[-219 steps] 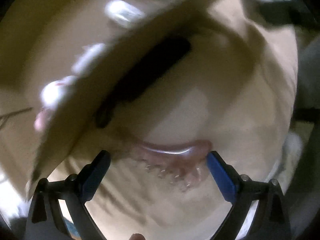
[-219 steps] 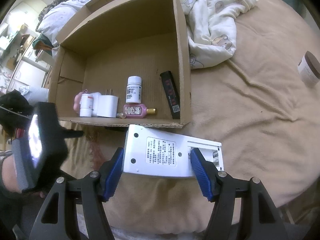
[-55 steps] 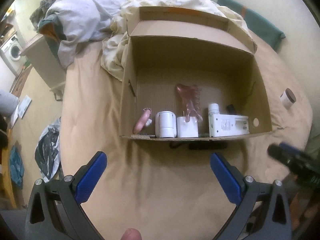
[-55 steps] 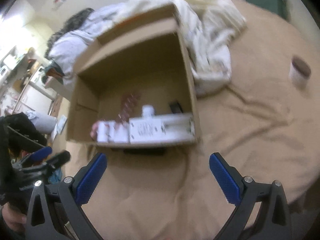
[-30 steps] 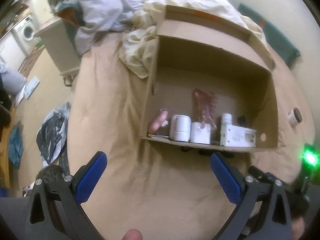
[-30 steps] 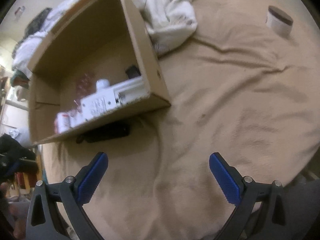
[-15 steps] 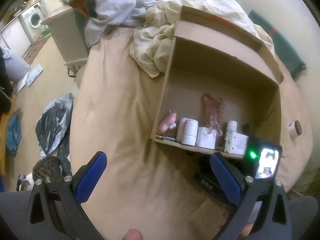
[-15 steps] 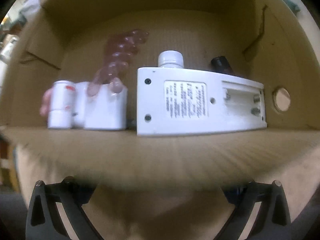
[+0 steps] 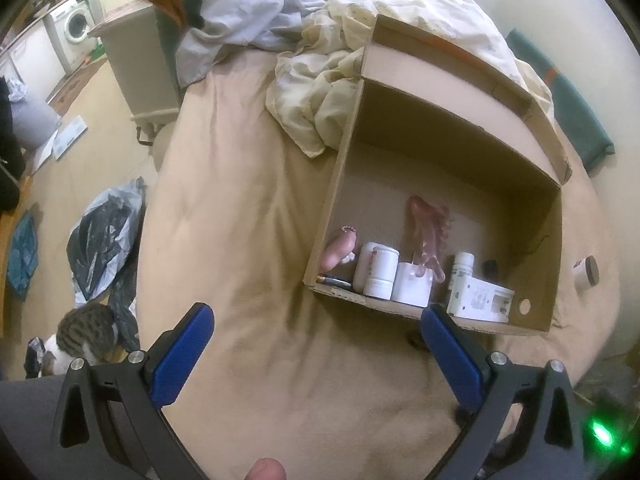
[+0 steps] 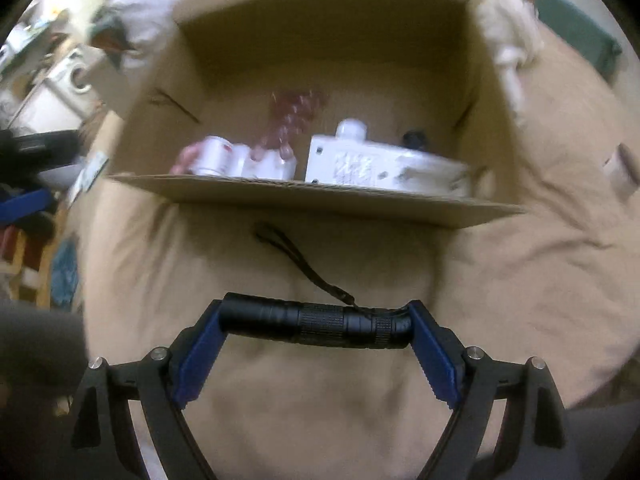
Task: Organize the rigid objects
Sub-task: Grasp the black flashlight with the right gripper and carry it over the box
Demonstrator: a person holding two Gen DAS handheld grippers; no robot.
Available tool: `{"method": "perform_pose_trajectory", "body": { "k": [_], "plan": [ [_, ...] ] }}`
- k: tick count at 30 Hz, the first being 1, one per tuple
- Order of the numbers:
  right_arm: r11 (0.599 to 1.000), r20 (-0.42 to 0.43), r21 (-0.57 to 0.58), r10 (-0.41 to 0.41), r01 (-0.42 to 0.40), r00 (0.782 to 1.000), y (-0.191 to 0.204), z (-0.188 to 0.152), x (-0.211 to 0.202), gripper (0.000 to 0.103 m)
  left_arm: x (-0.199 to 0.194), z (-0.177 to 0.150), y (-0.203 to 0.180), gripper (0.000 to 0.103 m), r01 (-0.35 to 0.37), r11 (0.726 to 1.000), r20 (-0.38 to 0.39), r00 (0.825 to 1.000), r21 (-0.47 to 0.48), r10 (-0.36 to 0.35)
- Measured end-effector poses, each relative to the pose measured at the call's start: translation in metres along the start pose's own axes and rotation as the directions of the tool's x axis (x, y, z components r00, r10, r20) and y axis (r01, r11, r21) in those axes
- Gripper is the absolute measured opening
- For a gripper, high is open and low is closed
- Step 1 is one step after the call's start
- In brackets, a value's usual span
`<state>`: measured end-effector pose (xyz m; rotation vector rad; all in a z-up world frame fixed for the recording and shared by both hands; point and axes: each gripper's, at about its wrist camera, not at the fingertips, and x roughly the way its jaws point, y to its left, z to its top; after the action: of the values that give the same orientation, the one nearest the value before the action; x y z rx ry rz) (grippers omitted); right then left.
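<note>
My right gripper (image 10: 316, 316) has its jaws closing on a black flashlight (image 10: 280, 314). The flashlight lies crosswise between the blue pads (image 10: 200, 354), which press on both its ends, and its wrist strap (image 10: 304, 268) trails toward the box. Just ahead stands an open cardboard box (image 10: 280, 188) on the tan bed. In it are a white device (image 9: 478, 300), a white jar (image 9: 378, 268), a white cube (image 9: 412, 284), a pill bottle (image 9: 462, 266) and a pink comb (image 9: 426, 228). My left gripper (image 9: 315, 314) hangs open over bare bedcover in front of the box (image 9: 332, 200).
A small round jar (image 9: 586, 272) lies on the bed right of the box. Crumpled bedding (image 9: 312, 92) is heaped behind it. Left of the bed, on the floor, are a cat (image 9: 84, 332), a black plastic bag (image 9: 104, 240) and a low cabinet (image 9: 140, 60).
The right gripper has backed away from the box's front edge and risen, now with the flashlight between its pads. In the left wrist view the other gripper has slid off toward the lower right corner.
</note>
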<state>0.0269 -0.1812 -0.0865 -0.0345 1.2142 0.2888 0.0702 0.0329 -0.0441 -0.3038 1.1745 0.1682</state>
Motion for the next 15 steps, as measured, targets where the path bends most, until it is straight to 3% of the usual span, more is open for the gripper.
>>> {"method": "perform_pose_trajectory", "body": {
  "k": [3,8,15],
  "plan": [
    [0.999,0.083,0.008,0.035,-0.036,0.996,-0.018,0.005,-0.045,0.093,0.001,0.000,-0.004,0.103,0.000,1.000,0.001,1.000,0.007,0.000],
    [0.998,0.236,-0.006,0.066,-0.066,0.969,-0.046,0.030,-0.098,0.093,0.008,-0.003,-0.004,0.103,-0.036,0.999,-0.006,0.999,0.022,0.036],
    [0.992,0.350,0.014,0.113,-0.126,0.930,-0.053,0.062,-0.120,0.094,0.009,0.000,0.004,0.103,-0.047,0.999,-0.001,0.999,-0.008,0.047]
  ]
}}
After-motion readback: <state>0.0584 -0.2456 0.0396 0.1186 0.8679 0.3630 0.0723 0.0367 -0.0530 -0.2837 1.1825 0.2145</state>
